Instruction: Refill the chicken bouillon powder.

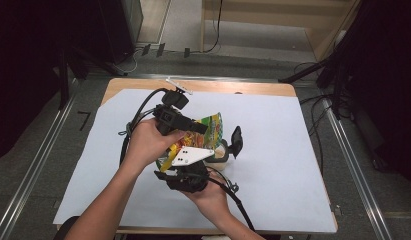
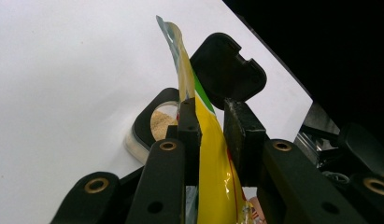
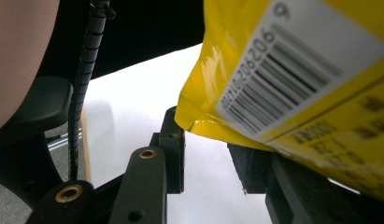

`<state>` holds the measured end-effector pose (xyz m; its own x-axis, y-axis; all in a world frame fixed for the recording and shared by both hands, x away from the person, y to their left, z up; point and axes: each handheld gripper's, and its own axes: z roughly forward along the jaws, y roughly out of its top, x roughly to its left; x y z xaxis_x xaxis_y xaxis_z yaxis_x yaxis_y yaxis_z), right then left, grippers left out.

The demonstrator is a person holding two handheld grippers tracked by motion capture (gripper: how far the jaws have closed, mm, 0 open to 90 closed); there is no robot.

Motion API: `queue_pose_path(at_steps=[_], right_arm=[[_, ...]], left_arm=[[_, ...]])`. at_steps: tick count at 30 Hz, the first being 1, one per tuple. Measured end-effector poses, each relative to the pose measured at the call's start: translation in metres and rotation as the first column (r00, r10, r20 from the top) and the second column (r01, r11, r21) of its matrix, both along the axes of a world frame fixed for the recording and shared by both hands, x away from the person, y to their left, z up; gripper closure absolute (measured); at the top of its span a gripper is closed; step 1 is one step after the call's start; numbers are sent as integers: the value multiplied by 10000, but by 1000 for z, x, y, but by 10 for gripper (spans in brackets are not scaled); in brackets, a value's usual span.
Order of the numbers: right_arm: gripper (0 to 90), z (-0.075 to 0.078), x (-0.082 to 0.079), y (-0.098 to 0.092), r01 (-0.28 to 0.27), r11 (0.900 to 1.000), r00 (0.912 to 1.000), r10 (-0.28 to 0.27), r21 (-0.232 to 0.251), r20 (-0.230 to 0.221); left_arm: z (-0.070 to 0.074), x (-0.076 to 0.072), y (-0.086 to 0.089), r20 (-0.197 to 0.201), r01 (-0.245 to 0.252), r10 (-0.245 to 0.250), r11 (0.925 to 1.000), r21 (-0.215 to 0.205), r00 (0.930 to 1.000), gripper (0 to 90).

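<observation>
Above tabletop: glossy yellow foil pouch (image 1: 213, 131), green and red print, white barcode label.
Left gripper (image 2: 212, 122): jaws nearly closed, pinching pouch's edge.
Right gripper (image 3: 206, 154): jaws part-open; grip unclear.
Below: round container (image 2: 150, 126) of tan powder.

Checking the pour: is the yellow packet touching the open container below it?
Cannot tell. In the left gripper view the yellow packet, between the left gripper's fingers, overlaps the container, so any gap or contact is hidden.
</observation>
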<state>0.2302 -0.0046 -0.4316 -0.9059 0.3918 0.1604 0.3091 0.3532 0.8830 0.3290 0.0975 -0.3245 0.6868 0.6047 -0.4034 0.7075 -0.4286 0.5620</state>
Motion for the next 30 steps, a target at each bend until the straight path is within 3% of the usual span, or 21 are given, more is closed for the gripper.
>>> queue_pose_path(at_steps=[10,19,30], right_arm=[[688,-1,0,0,28,10000,9999,-27,-96,108],[659,-6,-1,1,-37,10000,9998,39,-88,211],[643,-15,-2,1,-190,9998,9975,197,-109,686]], left_arm=[[-2,2,1,-148,3,-4,10000,-38,9999,777],[-4,1,0,-311,113,-107,9997,199,9995,774],[-6,1,0,-508,338,-323,9990,286,9982,775]])
